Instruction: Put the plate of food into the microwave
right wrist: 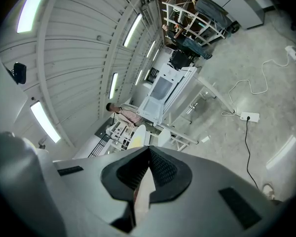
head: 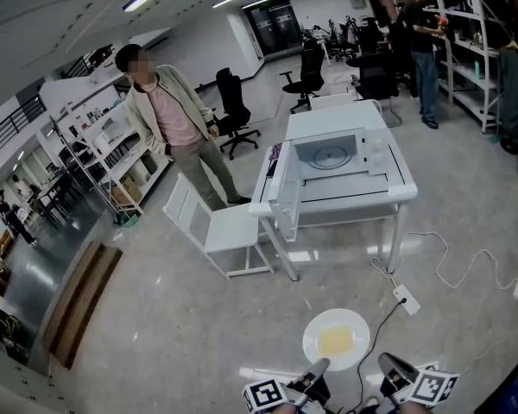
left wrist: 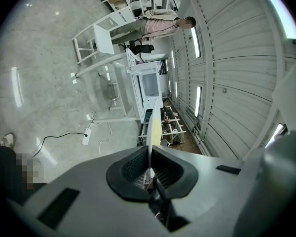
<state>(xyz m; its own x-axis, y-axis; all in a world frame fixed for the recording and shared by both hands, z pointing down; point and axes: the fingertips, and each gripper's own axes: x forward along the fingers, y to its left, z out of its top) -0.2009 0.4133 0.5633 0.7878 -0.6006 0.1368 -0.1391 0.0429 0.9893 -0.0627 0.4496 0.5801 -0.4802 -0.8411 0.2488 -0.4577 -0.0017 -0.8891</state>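
**Inspector A:** State of the grippers is requested.

**Inspector B:** The left gripper [head: 315, 371] is found clamped on the near-left rim of the plate [head: 310, 336]. The rim is seen edge-on between its closed jaws in the left gripper view. The right gripper [head: 393, 369] is likewise closed on the near-right rim, with a pale edge pinched between its pads. The plate is carried between the two over open floor, and the yellow food [head: 337, 341] lies flat at its centre.

**Inspector A:** And the target?

**Inspector B:** The microwave [head: 332, 155] is set on the white table [head: 397, 188], well apart from the plate and almost straight ahead on the far side. Its cavity is turned toward the plate. Its door [head: 287, 184] is swung out to the left, past the table's near-left edge. The plate is round, so no long axis is to be aligned, and neither hand is noticeably nearer.

**Inspector A:** Clearances?

**Inspector B:** A straight advance is judged feasible. Two hazards are noted:
- A power strip [head: 406, 299] and its cables lie on the floor between plate and table, slightly right.
- The open door narrows the left side of the approach.

A white chair [head: 216, 227] and a standing person [head: 177, 123] are further left, clear of the path. The plate will need to be kept level.
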